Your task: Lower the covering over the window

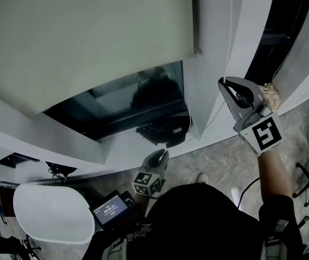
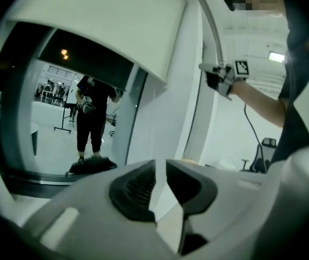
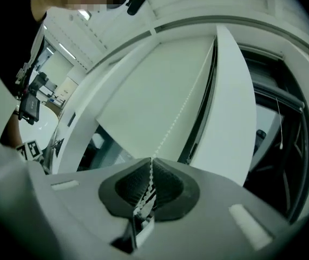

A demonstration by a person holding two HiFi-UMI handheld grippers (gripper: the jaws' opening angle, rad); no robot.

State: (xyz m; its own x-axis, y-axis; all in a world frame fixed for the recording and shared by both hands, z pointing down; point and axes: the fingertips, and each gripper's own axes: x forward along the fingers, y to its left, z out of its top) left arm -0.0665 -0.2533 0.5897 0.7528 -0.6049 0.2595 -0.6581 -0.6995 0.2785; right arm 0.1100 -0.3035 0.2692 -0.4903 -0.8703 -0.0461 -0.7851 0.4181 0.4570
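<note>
We've got the roller blind (image 1: 84,37) partway down, window (image 1: 138,99) still showing. The right gripper (image 3: 150,167) is clamped on the bead chain (image 3: 177,117), and the left gripper (image 2: 160,167) is ajar and empty.

Blind (image 1: 84,31): matt pale cloth. Window glass (image 1: 119,104): glossy, reflective. Bead cord (image 3: 168,131): white plastic.

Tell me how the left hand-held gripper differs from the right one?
The left hand-held gripper has jaws slightly apart, empty; the right hand-held gripper is shut on the bead chain. The left sits low by the person; the right is raised near the window. Both carry marker cubes.
</note>
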